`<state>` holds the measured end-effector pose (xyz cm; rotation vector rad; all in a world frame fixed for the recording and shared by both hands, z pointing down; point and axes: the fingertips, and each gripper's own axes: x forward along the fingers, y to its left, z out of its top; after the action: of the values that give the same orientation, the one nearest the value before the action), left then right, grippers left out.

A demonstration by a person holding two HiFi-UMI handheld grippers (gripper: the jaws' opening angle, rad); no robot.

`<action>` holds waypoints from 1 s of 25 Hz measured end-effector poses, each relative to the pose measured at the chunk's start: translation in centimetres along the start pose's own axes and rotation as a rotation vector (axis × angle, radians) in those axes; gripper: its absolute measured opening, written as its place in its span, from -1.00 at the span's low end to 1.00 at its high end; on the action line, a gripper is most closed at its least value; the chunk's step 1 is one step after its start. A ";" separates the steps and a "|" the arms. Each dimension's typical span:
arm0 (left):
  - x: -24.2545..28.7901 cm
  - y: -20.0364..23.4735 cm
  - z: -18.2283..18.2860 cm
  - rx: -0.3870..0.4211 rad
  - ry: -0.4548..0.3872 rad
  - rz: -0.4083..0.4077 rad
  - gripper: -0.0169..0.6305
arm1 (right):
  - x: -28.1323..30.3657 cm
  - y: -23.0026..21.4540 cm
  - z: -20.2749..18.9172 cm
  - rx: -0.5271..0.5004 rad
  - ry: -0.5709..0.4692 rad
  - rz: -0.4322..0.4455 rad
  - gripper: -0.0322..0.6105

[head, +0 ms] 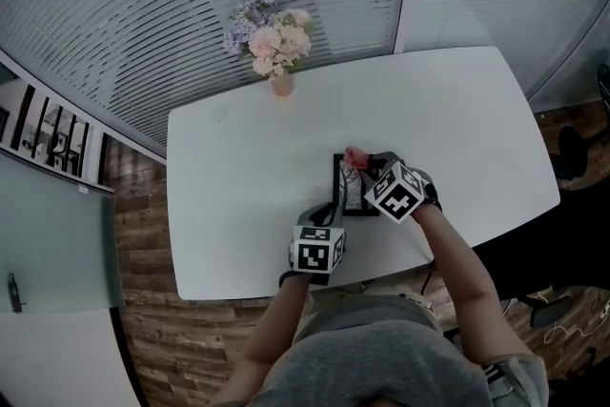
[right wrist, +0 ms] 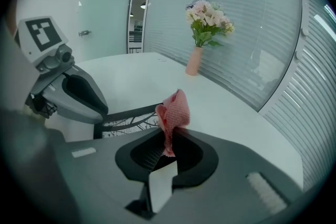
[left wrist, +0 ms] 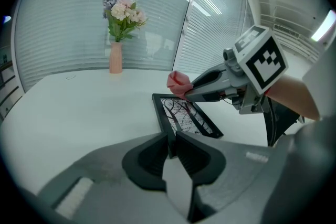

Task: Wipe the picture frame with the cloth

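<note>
The frame [left wrist: 185,115] lies on the white table [head: 229,176] close in front of the person. At its nearest corner the left gripper [left wrist: 172,143] is closed on the black rim, with the jaws pinching the thin edge. I judge the frame to be light and stiff, with a smooth and probably fragile front. It may slide easily on this table, so the rim is the right place to hold it, not the picture face. Over the far end, the right gripper [right wrist: 169,145] clamps a pink cloth [right wrist: 173,108]. The cloth is soft and bunched and sticks out past the jaws. I cannot tell whether it touches the frame. Well beyond, a vase [head: 282,83] of flowers stands at the far edge.
</note>
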<state>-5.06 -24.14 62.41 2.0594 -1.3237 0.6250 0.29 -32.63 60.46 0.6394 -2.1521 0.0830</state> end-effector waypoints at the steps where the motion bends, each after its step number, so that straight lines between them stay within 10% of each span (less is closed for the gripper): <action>1: 0.0 0.0 0.0 0.000 0.001 -0.001 -0.81 | 0.1 -0.2 -0.1 -0.002 0.005 -0.005 -0.76; 25: 0.1 0.1 0.0 -0.018 -0.004 0.000 -0.81 | 1.0 0.6 -1.6 0.029 0.037 0.032 -0.76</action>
<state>-5.11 -24.19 62.50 2.0476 -1.3270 0.6066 0.70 -32.07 62.30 0.6153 -2.1292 0.1429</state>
